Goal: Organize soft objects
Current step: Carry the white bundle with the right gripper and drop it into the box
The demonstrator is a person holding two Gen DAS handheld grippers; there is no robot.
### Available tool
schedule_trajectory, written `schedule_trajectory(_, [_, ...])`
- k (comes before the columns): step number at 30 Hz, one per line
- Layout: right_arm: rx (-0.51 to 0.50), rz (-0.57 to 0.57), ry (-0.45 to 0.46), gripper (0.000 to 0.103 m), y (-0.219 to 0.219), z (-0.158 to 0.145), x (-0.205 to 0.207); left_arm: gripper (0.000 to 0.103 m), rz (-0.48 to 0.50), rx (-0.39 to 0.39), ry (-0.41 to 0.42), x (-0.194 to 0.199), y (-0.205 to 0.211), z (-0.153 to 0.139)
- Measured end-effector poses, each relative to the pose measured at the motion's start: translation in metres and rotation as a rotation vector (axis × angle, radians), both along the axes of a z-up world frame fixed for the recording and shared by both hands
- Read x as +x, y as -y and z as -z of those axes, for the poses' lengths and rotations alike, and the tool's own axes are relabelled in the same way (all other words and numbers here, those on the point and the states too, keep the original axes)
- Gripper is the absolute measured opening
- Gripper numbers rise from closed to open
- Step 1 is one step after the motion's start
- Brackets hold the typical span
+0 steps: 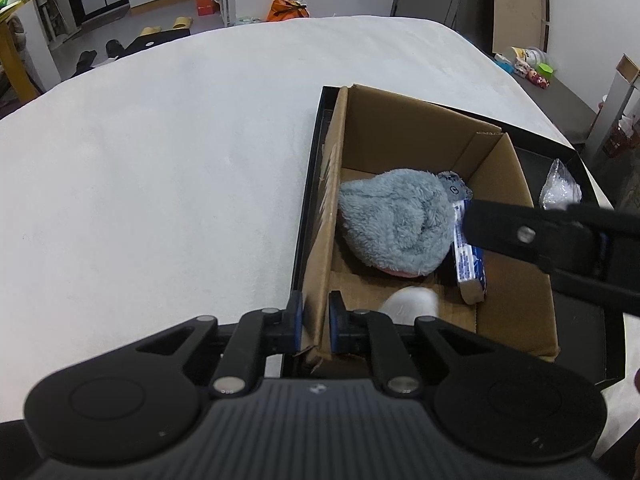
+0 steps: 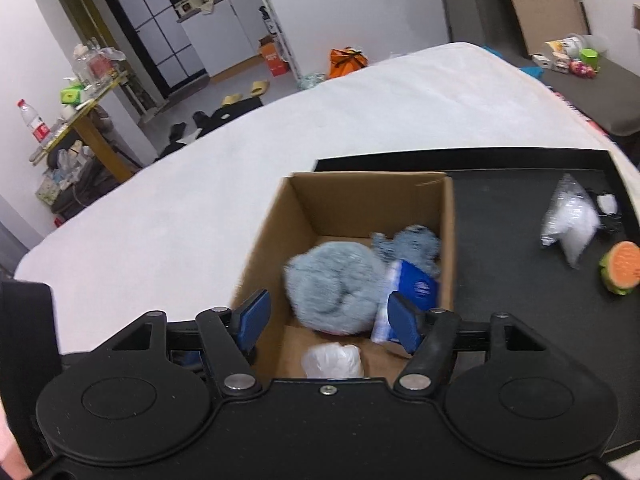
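An open cardboard box [image 1: 416, 136] [image 2: 360, 200] stands on a black tray [image 2: 504, 216]. Inside lie a fluffy grey-blue plush [image 1: 396, 224] [image 2: 336, 284], a blue-and-white packet [image 1: 470, 260] [image 2: 412, 288] and a white soft lump [image 1: 410, 300] [image 2: 334, 360]. My left gripper [image 1: 316, 322] is shut on the box's left wall near its front corner. My right gripper [image 2: 328, 322] is open and empty above the box; its arm shows in the left wrist view [image 1: 540, 240]. A clear bag of white stuffing [image 2: 568, 224] [image 1: 560, 188] and an orange-green plush [image 2: 620, 268] lie on the tray, right.
The tray sits on a white bed [image 1: 160, 160] [image 2: 180, 216]. Beyond the bed are a floor with slippers [image 2: 244, 94], an orange bag [image 2: 346, 60], a cluttered yellow table [image 2: 80, 112] and a grey bench with items [image 2: 572, 60].
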State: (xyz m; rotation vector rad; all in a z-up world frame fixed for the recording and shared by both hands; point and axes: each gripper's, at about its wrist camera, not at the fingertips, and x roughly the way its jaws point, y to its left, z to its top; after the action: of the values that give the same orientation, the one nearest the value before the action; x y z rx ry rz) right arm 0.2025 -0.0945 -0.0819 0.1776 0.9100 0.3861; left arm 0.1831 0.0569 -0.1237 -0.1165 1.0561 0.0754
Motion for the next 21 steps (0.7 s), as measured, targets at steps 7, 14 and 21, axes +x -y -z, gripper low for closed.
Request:
schedule_trajectory(7, [-0.059, 0.043, -0.01, 0.073, 0.032, 0.002, -0.002, 0.015, 0.003, 0.014, -0.006, 0.002, 0.005, -0.001])
schedule_trajectory(14, [-0.102, 0.084, -0.029, 0.082, 0.052, 0.001, -0.001, 0.026, -0.003, 0.021, -0.031, 0.005, 0.01, 0.0])
schedule_trajectory(21, [-0.127, 0.101, -0.019, 0.094, 0.065, 0.003, 0.004, 0.053, 0.005, 0.057, -0.03, 0.006, 0.019, -0.004])
